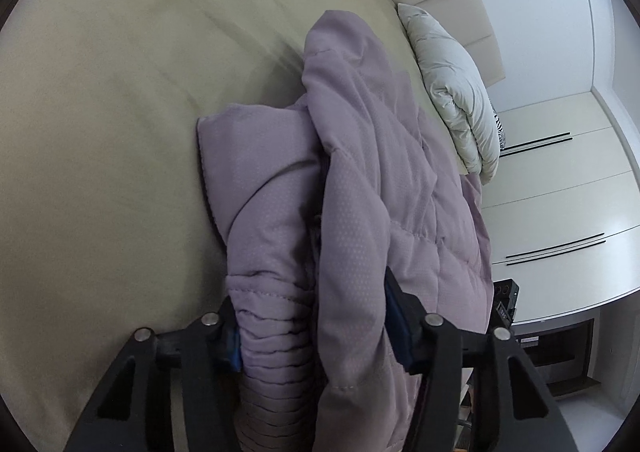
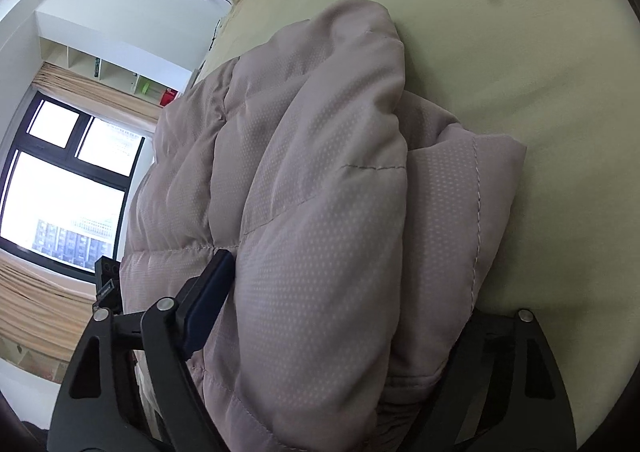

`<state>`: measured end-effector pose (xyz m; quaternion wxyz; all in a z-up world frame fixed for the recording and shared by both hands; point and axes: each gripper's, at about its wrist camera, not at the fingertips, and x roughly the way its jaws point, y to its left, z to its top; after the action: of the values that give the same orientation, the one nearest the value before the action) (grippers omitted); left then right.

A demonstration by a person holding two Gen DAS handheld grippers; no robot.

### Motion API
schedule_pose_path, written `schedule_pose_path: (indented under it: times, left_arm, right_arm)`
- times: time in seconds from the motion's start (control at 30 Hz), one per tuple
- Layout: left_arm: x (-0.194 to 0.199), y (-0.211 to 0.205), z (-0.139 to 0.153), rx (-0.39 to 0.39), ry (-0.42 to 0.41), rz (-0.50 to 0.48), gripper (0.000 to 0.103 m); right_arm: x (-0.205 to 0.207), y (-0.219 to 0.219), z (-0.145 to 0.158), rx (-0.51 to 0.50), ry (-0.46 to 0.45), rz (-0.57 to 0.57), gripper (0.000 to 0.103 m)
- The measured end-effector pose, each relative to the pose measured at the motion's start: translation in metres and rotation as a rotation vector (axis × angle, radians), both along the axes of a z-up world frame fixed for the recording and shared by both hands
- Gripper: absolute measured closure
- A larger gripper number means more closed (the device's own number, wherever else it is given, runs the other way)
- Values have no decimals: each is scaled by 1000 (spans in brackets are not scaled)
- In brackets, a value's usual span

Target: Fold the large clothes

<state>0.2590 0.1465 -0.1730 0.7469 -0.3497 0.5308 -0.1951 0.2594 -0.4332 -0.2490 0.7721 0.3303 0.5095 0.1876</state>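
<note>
Bed [image 1: 100, 132], beige sheet: lilac padded jacket [image 1: 380, 172], pillow [image 1: 452, 92] at two o'clock; left claw [image 1: 314, 332] and right claw [image 2: 340, 312] each apparently pinching jacket folds.

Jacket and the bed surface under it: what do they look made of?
Jacket: looks like a padded synthetic shell, matte mauve with a fine dotted weave; quilting seams and puffy panels suggest filling, and its cuff is gathered, likely elastic. Bed surface: smooth, matte, pale yellow-beige cloth, probably a sheet.

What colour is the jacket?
Pale lilac jacket, finely dotted weave; clearest in the left wrist view.
</note>
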Motion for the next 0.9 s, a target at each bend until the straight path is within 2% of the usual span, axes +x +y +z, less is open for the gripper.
schedule_pose_path:
  times: [0.07,0.2,0.3,0.43,0.67,0.9]
  left_arm:
    - [-3,-4,7,44,-7,2,59]
    - [-9,-21,35,197,-48,-19,68]
    - [-17,-23,49,220,-59,-16,71]
    - [-42,-20,66,221,-77,-20,73]
    - [-106,3,97,221,-106,-23,73]
    - [-183,28,108,241,-111,-34,73]
  right_arm:
    - [1,10,8,-66,-13,6,32]
    - [-7,37,40,-282,-68,32,53]
    - [-15,53,62,-362,-104,35,65]
    - [-35,67,91,-375,-155,30,72]
    - [-89,99,133,-317,-207,74,73]
    - [-148,129,144,-256,-211,108,73]
